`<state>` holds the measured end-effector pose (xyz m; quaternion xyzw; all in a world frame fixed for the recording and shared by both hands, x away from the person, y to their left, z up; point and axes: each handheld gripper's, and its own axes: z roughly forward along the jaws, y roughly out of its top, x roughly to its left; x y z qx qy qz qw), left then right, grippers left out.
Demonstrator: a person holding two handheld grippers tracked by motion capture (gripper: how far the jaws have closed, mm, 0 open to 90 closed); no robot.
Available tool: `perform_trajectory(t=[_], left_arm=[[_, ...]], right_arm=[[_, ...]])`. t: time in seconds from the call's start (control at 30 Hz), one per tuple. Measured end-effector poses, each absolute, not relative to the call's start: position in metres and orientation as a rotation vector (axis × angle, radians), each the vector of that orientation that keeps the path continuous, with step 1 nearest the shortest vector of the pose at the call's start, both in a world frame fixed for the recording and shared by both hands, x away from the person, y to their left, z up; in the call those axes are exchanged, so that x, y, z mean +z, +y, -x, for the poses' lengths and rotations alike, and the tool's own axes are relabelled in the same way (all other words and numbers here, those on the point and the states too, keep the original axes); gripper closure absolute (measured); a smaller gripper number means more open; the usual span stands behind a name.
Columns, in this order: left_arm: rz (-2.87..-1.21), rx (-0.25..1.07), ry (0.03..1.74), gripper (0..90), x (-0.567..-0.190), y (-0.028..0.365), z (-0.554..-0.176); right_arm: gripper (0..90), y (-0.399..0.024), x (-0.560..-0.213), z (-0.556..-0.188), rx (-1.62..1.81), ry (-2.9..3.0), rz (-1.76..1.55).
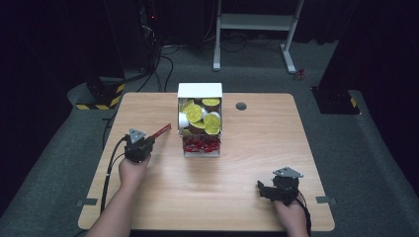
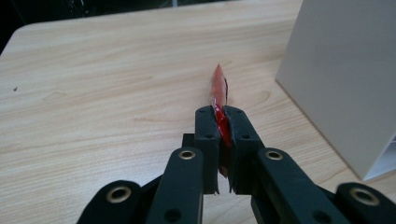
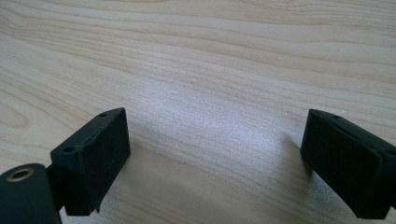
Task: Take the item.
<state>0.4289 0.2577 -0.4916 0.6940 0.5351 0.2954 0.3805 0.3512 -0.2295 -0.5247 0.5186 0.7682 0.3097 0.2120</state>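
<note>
A thin red packet [image 2: 219, 95] [image 1: 161, 131] is pinched edge-on between the black jaws of my left gripper [image 2: 222, 116] [image 1: 148, 143], a little above the table and left of the white box [image 1: 199, 118]. The box's upper compartment holds yellow-lidded cups [image 1: 200, 114]; its lower compartment holds more red packets [image 1: 200, 144]. The box's white wall [image 2: 345, 79] rises at the right of the left gripper view. My right gripper [image 3: 217, 154] [image 1: 267, 190] is open near the table's front right, with only bare wood between its jaws.
The wooden table [image 1: 237, 163] has a round grommet hole [image 1: 241, 106] near the far edge, right of the box. Beyond the table stand a white desk frame [image 1: 257, 29] and dark stands on grey carpet.
</note>
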Motion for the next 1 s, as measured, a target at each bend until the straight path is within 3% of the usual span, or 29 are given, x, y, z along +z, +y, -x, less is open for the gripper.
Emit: perform_trajectory(t=[0.43,0.67,1.0], left_arm=[[-1.895,0.676,1.416,80.2,-0.51,0.25,-0.436],[-1.861,0.706,1.419,55.1,-0.501,0.251,-0.431],[-1.866,0.648,1.392,46.3,-0.495,0.257,-0.416]], right_arm=[[8.0,-0.23,-0.525,-0.351,0.86,2.136,-1.437],[7.9,-0.23,-0.525,-0.351,0.859,2.136,-1.438],[7.9,-0.23,-0.525,-0.351,0.859,2.136,-1.437]])
